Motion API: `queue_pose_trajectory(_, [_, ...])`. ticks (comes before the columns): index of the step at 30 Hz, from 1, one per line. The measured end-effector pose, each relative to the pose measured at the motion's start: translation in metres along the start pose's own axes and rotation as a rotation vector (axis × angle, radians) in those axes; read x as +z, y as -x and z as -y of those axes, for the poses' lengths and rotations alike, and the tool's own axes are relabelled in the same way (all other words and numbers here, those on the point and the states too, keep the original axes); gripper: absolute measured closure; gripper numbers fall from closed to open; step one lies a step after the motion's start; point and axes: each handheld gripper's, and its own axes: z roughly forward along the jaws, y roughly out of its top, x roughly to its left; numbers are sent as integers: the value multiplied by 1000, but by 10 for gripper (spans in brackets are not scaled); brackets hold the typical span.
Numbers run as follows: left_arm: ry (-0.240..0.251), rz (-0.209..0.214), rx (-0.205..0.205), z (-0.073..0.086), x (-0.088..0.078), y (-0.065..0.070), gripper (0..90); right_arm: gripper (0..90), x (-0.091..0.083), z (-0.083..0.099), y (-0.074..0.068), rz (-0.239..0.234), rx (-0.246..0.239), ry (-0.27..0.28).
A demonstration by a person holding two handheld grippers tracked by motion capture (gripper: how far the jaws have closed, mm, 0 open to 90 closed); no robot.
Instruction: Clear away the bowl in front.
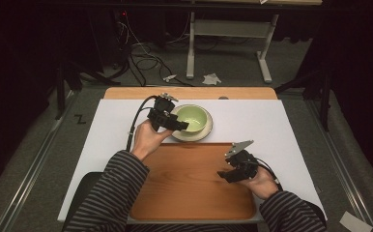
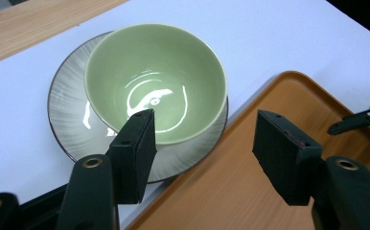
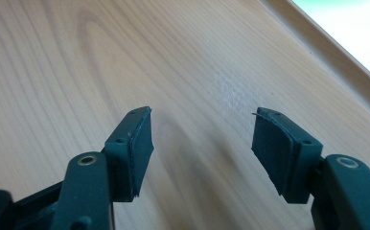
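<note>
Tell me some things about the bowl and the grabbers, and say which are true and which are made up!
1. The green bowl sits on a grey plate. True.
2. The bowl has soup in it. False: it is empty.
3. The left gripper is squeezing the bowl. False: its jaws are open, just near the bowl's rim.
4. The right gripper is open above the wooden tray. True.
5. The plate rests on the tray. False: it rests on the white mat beside it.

We see our right gripper (image 3: 202,143) with its two black jaws spread wide apart — nothing between them. Below lies the wooden tray (image 3: 77,62), its raised rim (image 3: 336,62) curving along the upper right.
</note>
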Motion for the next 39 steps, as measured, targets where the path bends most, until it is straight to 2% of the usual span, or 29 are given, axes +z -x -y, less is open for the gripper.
queue_pose_trajectory(15, [-22, -71, -28, -20, 30, -9, 409, 411, 2, 0, 0, -5, -4, -15])
queue_pose_trajectory(24, [-40, -112, -25, -26, 45, -16, 396, 411, 1, 0, 1, -7, -4, -8])
queue_pose_trajectory(25, [-43, -132, -23, -27, 49, -19, 396, 411, 1, 0, 1, -6, -3, -9])
queue_pose_trajectory(33, [-73, -195, -43, -26, 61, -33, 422, 409, 3, 0, 0, -10, -3, -22])
queue_pose_trajectory(37, [-76, -213, -59, -26, 67, -40, 419, 410, 3, 0, -1, -8, 1, -22])
queue_pose_trajectory(39, [-79, -222, -70, -26, 70, -42, 414, 410, 2, 0, -1, -9, -11, -12])
